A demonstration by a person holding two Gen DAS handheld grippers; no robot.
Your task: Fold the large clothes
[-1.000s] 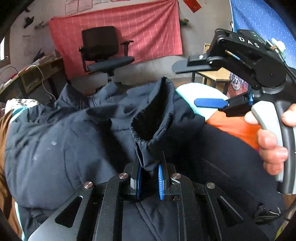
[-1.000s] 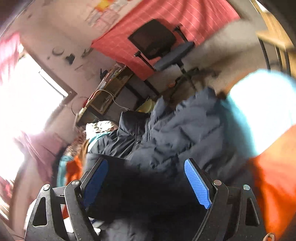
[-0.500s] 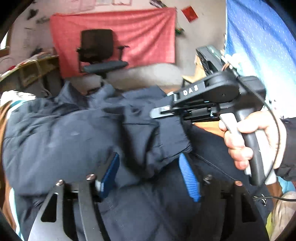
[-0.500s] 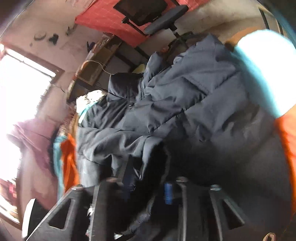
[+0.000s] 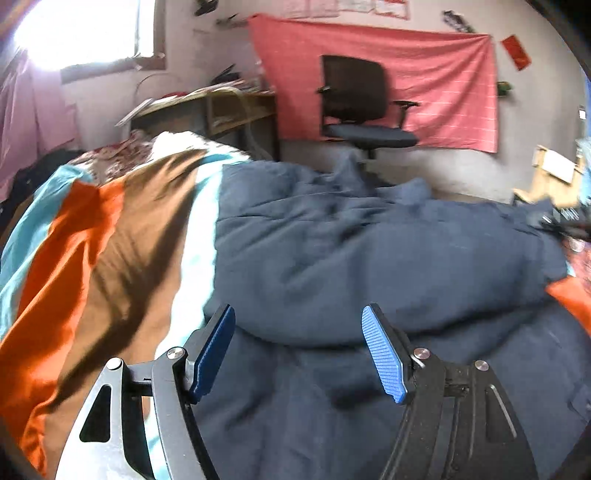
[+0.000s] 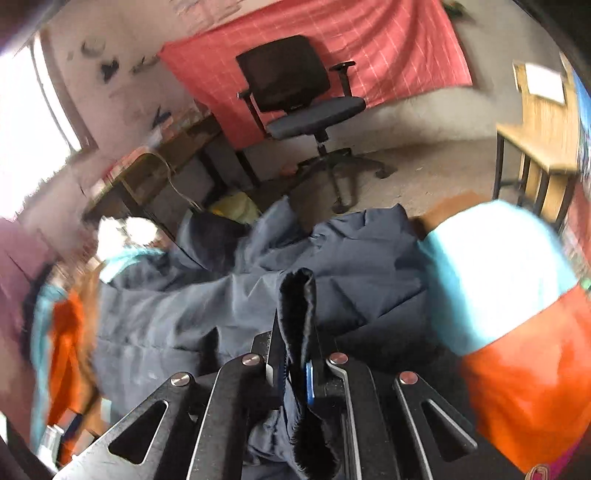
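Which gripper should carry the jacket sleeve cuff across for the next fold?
Right, probably. The right gripper is shut on the sleeve cuff of the navy jacket; the left gripper hangs open above the jacket, holding nothing.

Bare striped bedspread [image 5: 110, 258] leftward — bulky navy jacket [image 5: 369, 258] ahead.

The jacket [image 5: 369, 258] lies spread on the bed cover [image 5: 110, 258], which shows bare to its left and again at its far right edge. Beyond the bed, the office chair [image 5: 362, 107] stands against the wall cloth [image 5: 443, 81], with the desk [image 5: 221, 107] to its left under the window [image 5: 74, 33] and a wooden table [image 6: 543, 129] off to the right. In the right wrist view the sleeve cuff [image 6: 297, 295] stands up between the jaws of the right gripper [image 6: 293, 365], over the near part of the jacket.
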